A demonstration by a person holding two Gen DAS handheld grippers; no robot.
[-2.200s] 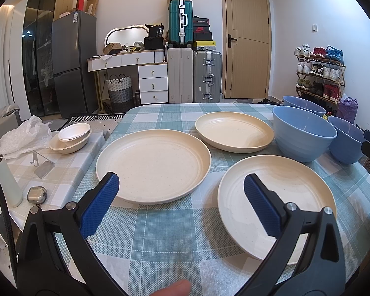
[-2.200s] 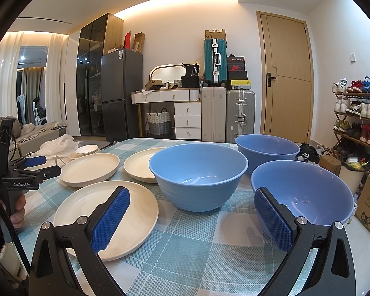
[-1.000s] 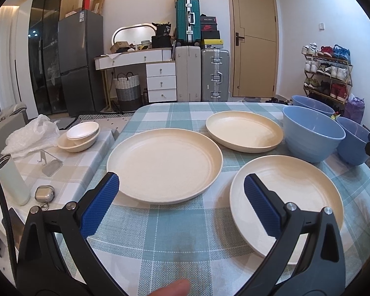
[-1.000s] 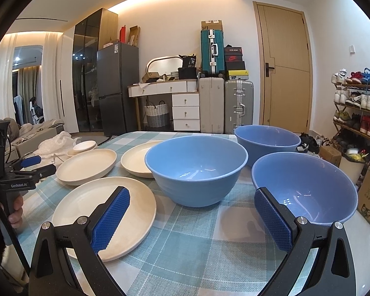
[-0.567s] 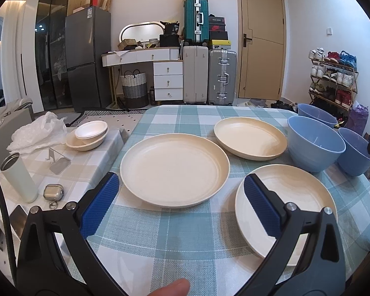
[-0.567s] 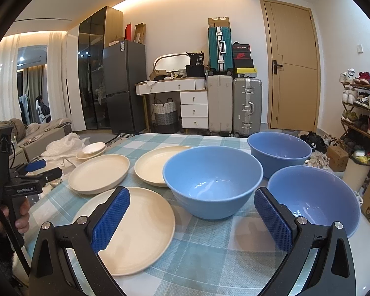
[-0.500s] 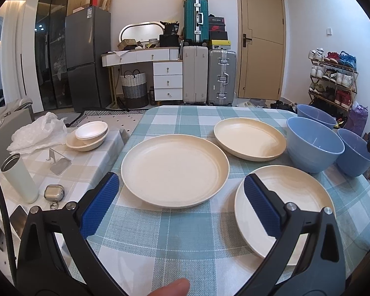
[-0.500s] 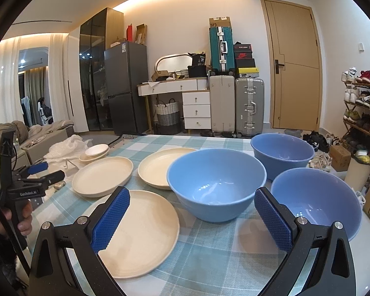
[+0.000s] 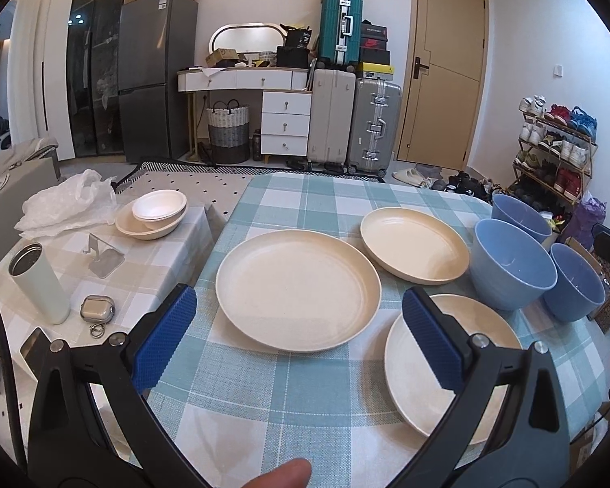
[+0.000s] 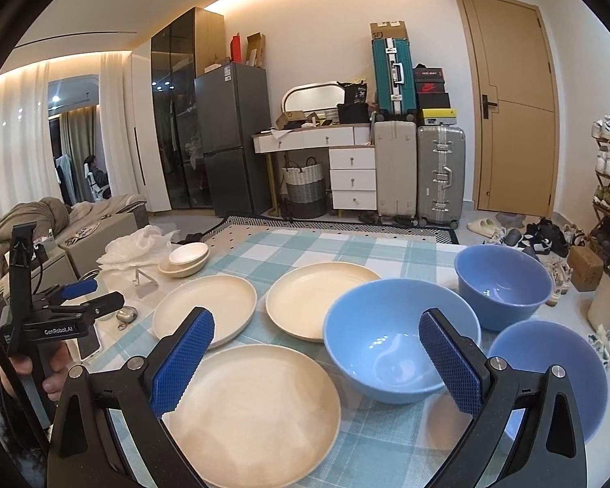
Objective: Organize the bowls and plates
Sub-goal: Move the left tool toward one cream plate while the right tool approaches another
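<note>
Three cream plates lie on the checked table: a left one [image 9: 297, 288], a far one [image 9: 415, 244] and a near one [image 9: 447, 366]. Three blue bowls stand to their right: a middle one [image 9: 512, 270], a far one [image 9: 520, 213] and a near one [image 9: 575, 284]. In the right wrist view the near plate [image 10: 252, 410] and the middle bowl [image 10: 398, 337] lie just ahead. My left gripper [image 9: 299, 339] is open and empty above the table's near edge. My right gripper [image 10: 315, 360] is open and empty, raised above the near plate and middle bowl.
A lower side table [image 9: 150, 256] on the left carries stacked small bowls [image 9: 152, 215], a plastic bag [image 9: 67, 203], a steel flask [image 9: 40, 282], a small stand [image 9: 101, 254] and an earbud case [image 9: 97, 309]. Suitcases, drawers and a shoe rack stand behind.
Both grippers have pulled back and risen, so plates and bowls look smaller and lower. Both stay open and empty. No dish has moved.
</note>
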